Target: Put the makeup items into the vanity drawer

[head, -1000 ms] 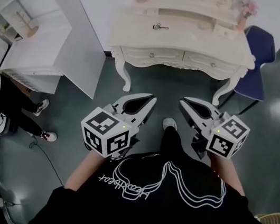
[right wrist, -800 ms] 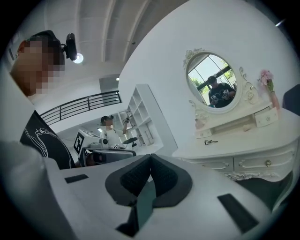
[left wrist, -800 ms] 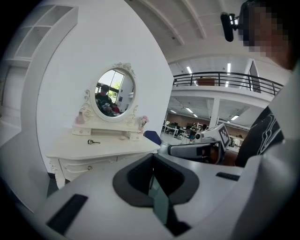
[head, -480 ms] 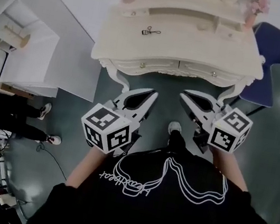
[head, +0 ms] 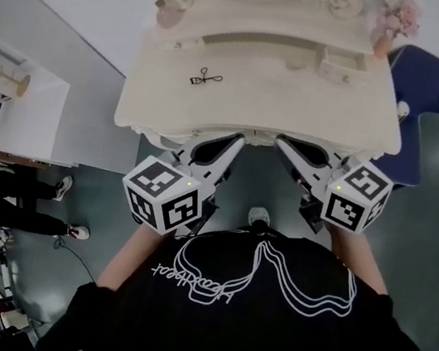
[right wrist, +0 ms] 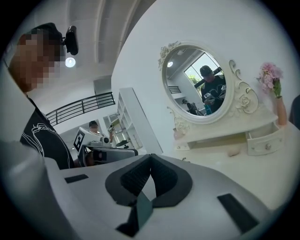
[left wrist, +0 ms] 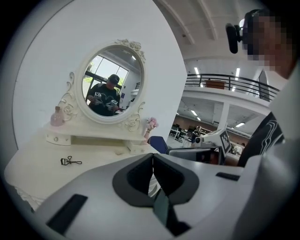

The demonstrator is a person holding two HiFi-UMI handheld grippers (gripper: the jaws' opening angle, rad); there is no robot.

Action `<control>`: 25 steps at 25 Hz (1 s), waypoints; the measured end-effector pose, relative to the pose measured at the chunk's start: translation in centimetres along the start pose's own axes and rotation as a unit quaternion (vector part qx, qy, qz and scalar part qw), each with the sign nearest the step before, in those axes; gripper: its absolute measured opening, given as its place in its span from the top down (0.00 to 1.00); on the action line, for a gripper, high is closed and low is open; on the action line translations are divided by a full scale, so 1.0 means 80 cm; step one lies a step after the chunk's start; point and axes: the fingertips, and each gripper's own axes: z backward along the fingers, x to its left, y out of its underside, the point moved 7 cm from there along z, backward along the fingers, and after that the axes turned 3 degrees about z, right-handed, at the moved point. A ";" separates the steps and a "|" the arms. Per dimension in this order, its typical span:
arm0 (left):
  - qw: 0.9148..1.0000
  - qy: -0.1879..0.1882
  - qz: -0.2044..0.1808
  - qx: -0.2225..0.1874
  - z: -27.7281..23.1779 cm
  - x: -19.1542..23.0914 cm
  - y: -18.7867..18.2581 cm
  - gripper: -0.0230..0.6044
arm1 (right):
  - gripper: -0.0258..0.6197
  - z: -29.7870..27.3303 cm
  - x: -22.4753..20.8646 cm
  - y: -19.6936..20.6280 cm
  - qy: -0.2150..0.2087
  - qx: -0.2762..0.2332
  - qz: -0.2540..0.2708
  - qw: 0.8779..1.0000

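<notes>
A black eyelash curler (head: pixel 205 78) (left wrist: pixel 70 161) lies on the left part of the cream vanity top (head: pixel 298 109). A small pinkish item (right wrist: pixel 233 152) rests near the little upper drawer (head: pixel 340 66) (right wrist: pixel 262 140), which stands slightly pulled out at the right. My left gripper (head: pixel 240 138) (left wrist: pixel 152 157) and right gripper (head: pixel 279 141) (right wrist: pixel 150 157) hover side by side at the vanity's front edge. Both are shut and hold nothing. The front drawers are hidden under the top's edge in the head view.
An oval mirror (left wrist: pixel 111 84) (right wrist: pixel 201 84) stands at the back of the vanity. A pink bottle (left wrist: pixel 57 116) is at its left and a vase of pink flowers (head: pixel 389 24) (right wrist: pixel 269 75) at its right. A blue chair (head: pixel 424 89) is to the right, white shelving (head: pixel 7 91) to the left.
The person has walked up to the vanity. Both grippers went from open floor to its front edge, still shut and side by side. The vanity looks larger and nearer.
</notes>
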 end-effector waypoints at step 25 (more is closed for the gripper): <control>0.999 -0.018 0.031 0.030 -0.056 0.209 -0.036 0.87 | 0.95 -0.136 -0.121 -0.031 0.007 0.059 -0.045 0.997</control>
